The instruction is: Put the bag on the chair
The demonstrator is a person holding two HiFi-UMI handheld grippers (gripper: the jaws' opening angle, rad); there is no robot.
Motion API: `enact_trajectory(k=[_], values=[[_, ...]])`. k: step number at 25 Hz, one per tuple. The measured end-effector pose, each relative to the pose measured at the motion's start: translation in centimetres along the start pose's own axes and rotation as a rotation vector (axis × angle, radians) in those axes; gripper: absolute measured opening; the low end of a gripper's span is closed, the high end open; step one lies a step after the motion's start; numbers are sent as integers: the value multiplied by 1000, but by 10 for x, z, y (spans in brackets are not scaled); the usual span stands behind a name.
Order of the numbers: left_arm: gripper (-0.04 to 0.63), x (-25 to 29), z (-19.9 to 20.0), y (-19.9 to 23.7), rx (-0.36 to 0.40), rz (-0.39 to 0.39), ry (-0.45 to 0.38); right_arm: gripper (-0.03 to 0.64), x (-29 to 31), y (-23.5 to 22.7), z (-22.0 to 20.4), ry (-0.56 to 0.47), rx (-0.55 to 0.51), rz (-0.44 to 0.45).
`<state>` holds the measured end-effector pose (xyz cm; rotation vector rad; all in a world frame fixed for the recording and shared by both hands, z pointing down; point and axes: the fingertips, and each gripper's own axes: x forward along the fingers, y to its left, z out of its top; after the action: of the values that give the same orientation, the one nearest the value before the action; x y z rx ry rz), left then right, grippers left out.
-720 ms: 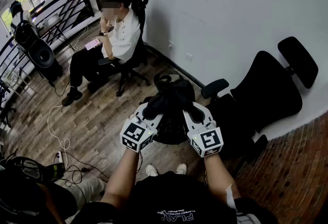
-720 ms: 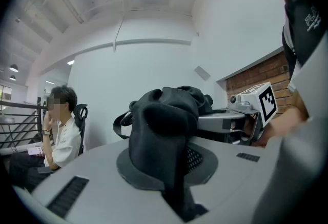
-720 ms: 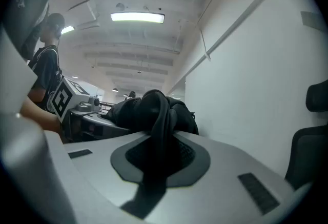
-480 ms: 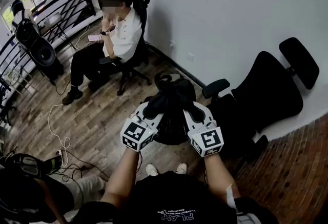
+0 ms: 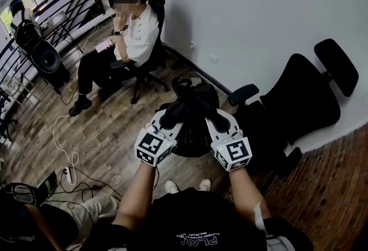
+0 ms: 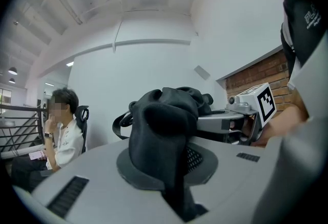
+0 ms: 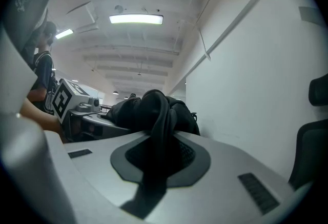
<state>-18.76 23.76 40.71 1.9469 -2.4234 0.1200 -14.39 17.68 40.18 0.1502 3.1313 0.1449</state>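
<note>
A person in a white shirt (image 5: 137,34) sits at left above the wood-plank floor (image 5: 103,135). The left gripper (image 5: 168,120) pinches a fold of the soft, crumpled black fabric bag (image 5: 192,107), jaws narrow on the cloth; the right gripper (image 5: 214,121) clamps another fold likewise. The bag hangs in the air between them, beside the empty black high-backed office chair (image 5: 299,103) by the smooth white wall (image 5: 247,8).

chair (image 5: 299,100): seat partly behind right hand-held gripper (image 5: 216,122) | bag (image 5: 192,107): underside out of sight
</note>
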Motion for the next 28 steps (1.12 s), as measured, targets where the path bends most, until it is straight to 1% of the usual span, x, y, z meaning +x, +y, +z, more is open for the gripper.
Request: enact_trajectory(k=[11,17,23,28], values=[[58,-7,-5,27,4,-73,-13,52,22,15,-2,3,-10,-73],[58,-7,-10,40,9,-98,-14,52,33,20,-5,7,-1,-142],[58,6,-5,49,20,-122,-20,52,40,10,-3,11,-12,-162],[58,24,-8,49,19,-140,6,52,44,-8,-8,22,-8,-164]])
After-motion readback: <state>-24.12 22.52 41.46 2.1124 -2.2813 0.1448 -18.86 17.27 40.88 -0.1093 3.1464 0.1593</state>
